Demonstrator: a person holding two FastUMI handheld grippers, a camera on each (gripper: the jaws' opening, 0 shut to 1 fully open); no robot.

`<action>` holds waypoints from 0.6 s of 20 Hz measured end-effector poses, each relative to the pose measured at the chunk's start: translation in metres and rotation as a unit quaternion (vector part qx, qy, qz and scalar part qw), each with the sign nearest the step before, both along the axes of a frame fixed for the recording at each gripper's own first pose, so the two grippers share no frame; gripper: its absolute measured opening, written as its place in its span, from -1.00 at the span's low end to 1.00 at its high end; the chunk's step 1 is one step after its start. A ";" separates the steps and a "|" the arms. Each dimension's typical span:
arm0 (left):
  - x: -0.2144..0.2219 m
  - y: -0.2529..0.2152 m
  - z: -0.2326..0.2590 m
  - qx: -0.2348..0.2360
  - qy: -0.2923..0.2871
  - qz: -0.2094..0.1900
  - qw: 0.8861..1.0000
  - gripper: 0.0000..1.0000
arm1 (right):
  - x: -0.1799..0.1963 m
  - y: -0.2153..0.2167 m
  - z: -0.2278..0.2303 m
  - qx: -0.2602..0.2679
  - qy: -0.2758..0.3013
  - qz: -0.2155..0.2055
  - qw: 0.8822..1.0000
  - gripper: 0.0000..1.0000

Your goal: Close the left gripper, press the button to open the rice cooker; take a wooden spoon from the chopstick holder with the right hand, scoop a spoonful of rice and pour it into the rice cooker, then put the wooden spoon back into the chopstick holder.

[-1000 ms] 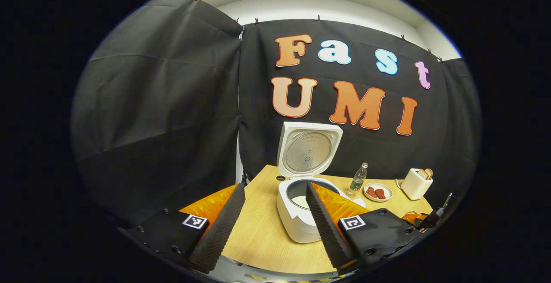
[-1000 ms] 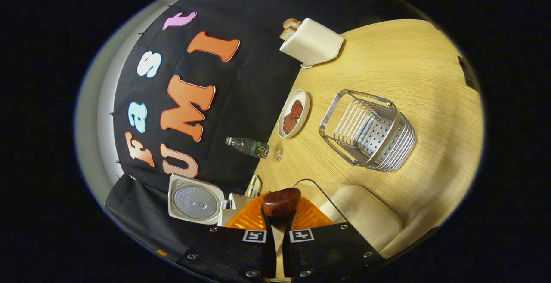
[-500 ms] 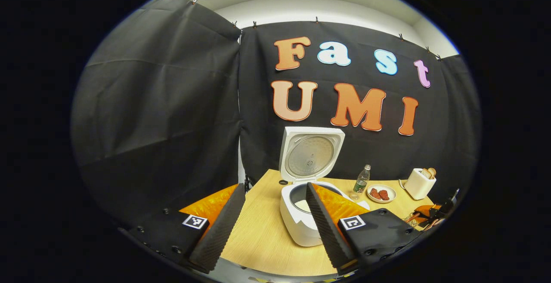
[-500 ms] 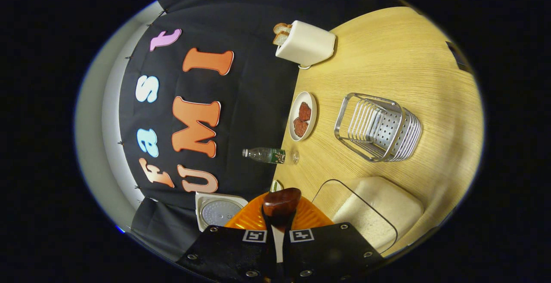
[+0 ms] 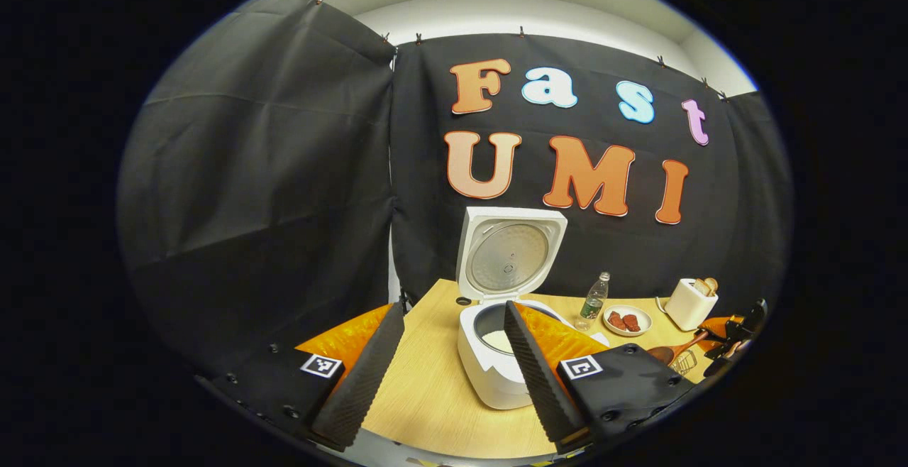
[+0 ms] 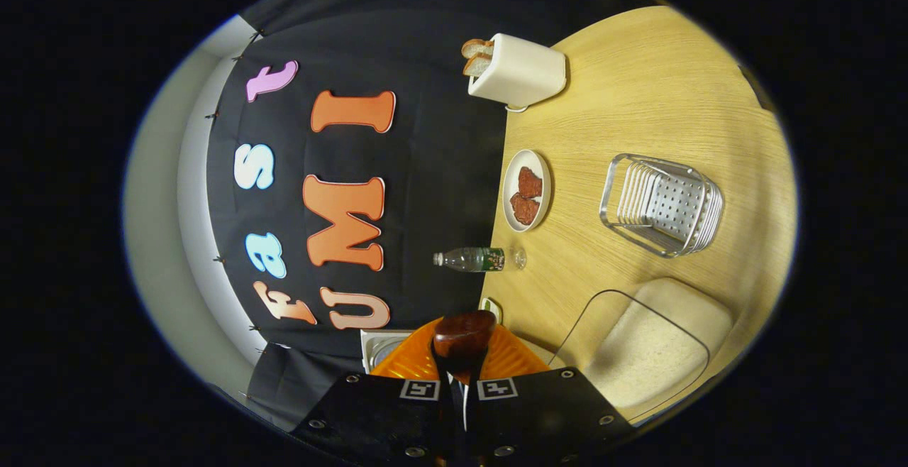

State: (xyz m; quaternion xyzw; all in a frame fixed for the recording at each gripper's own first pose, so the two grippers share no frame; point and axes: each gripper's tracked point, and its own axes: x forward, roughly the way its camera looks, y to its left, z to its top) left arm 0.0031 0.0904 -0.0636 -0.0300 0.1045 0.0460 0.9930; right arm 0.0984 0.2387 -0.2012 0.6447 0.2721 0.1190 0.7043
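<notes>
Table of pale wood carries everything, and the rice cooker is the landmark on it: its lid stands upright and open, and pale rice shows in the inner pot, so the button press looks done and a spoonful has probably gone in. To the right of the cooker, going outward, stand a water bottle, a small plate of red-brown pieces and a cream toaster with bread in it. The rice container, clear and full of grain, lies nearer than the bottle, and the perforated metal chopstick holder stands beyond it, well apart from the cooker. The left gripper hangs in front of the cooker with its jaws spread wide on nothing. The right gripper has its jaws clamped on the wooden spoon, whose dark bowl pokes out ahead of them, turned on its side. What remains, judging from this, is carrying the spoon across and dropping it back into the holder.
</notes>
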 end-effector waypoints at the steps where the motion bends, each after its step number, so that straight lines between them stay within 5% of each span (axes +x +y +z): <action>1: 0.000 -0.001 0.001 -0.002 -0.004 -0.004 1.000 0.93 | 0.003 0.004 0.007 0.006 -0.004 0.002 1.000 -0.90; 12: -0.007 0.017 0.005 0.000 -0.013 0.003 1.000 0.95 | 0.041 0.070 0.096 0.020 -0.066 0.025 0.997 -0.90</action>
